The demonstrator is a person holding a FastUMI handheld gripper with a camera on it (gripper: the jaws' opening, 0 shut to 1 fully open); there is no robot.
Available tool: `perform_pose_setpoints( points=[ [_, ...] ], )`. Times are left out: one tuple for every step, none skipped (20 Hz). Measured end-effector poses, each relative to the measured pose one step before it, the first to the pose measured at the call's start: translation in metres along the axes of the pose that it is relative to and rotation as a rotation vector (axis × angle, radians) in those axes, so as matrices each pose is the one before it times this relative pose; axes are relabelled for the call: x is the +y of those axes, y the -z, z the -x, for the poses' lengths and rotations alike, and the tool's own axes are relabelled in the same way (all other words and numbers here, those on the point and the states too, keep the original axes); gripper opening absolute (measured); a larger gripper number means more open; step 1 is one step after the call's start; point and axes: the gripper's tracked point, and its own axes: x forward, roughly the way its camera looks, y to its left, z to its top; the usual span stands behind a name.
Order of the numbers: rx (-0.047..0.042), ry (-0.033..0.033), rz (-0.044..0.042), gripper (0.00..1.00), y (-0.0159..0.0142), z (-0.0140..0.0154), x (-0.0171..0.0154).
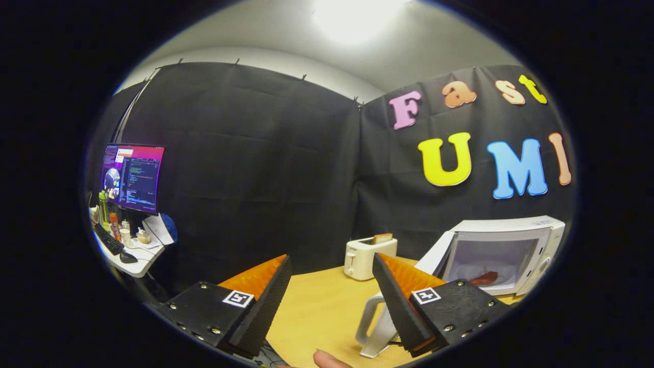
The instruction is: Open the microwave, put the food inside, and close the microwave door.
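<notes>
A white microwave (516, 240) stands on the wooden table (322, 306), beyond my right finger. Its door (434, 253) is swung open toward the left. Inside the lit cavity lies a reddish piece of food (484, 278) on the floor of the oven. My gripper (332, 301) is open, with a wide gap and nothing between its fingers. It is held back from the microwave, over the table.
A white toaster (369, 255) with a slice of bread in it stands on the table, left of the microwave door. A white stand (375, 327) sits just by my right finger. Far left is a desk (135, 255) with a monitor, keyboard and bottles. A fingertip (329, 359) shows below.
</notes>
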Motion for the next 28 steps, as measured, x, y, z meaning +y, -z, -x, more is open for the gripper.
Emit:
perform_pose_setpoints(
  points=[
    [0.03624,-0.00394,0.00495,0.94,0.01784,-0.00777,0.00713],
    [0.03705,0.01587,0.01432,0.86,0.01516,-0.00588,0.00086],
    [0.03088,0.03928,0.02448,0.78,0.0126,-0.00578,-0.00359],
    [0.02933,0.0572,0.03091,0.7,0.0128,-0.00702,-0.01408],
    [0.02291,0.04111,0.02582,0.56,0.01175,-0.00367,-0.01264],
    [0.01993,0.03112,0.0126,0.41,0.01111,-0.00555,-0.01133],
    [0.02752,0.01424,-0.00715,0.23,0.01222,-0.0021,-0.00994],
    [0.03254,-0.03276,-0.04674,0.13,0.01225,-0.00073,0.0031],
    [0.02917,-0.03085,-0.06123,0.03,0.01213,0.00259,0.00203],
    [0.01814,-0.01799,-0.05516,0.03,0.0081,0.00333,-0.00175],
    [-0.0013,0.00518,-0.03796,0.03,0.00368,0.00229,-0.00428],
    [-0.01602,0.02609,-0.00834,0.03,0.00001,0.00222,-0.0069],
    [-0.02074,0.04032,0.01109,0.03,-0.00445,0.01105,-0.01322],
    [-0.02675,0.04717,0.02062,0.03,-0.00339,0.01381,-0.01485],
    [-0.02233,0.04501,0.01915,0.03,-0.00299,0.00937,-0.01713],
    [-0.01513,0.03993,0.01017,0.03,-0.00056,0.00511,-0.01558],
    [-0.00419,0.03611,-0.00334,0.03,-0.00132,0.00317,-0.01655],
    [-0.00405,0.03303,-0.01064,0.03,-0.00055,0.00198,-0.01578],
    [-0.00592,0.03268,-0.00601,0.03,-0.00237,0.00122,-0.01827],
    [-0.00431,0.03758,-0.00391,0.03,-0.00293,-0.00088,-0.01887],
    [-0.00657,0.03588,-0.00336,0.03,-0.00286,-0.00098,-0.01867],
    [-0.00569,0.03313,-0.00579,0.03,-0.00152,-0.00212,-0.01839],
    [0.00194,0.02998,-0.00857,0.03,-0.00125,-0.00296,-0.01759],
    [-0.00044,0.02278,-0.01307,0.03,-0.00131,-0.00416,-0.01497],
    [0.00401,0.02587,-0.00762,0.03,-0.00067,-0.00425,-0.01557],
    [0.00354,0.03099,-0.00163,0.03,-0.0001,-0.00651,-0.01651],
    [-0.00386,0.03162,-0.00222,0.03,-0.00239,-0.006,-0.01606],
    [-0.00828,0.02978,0.00106,0.03,-0.00342,-0.00788,-0.01371]
  ],
)
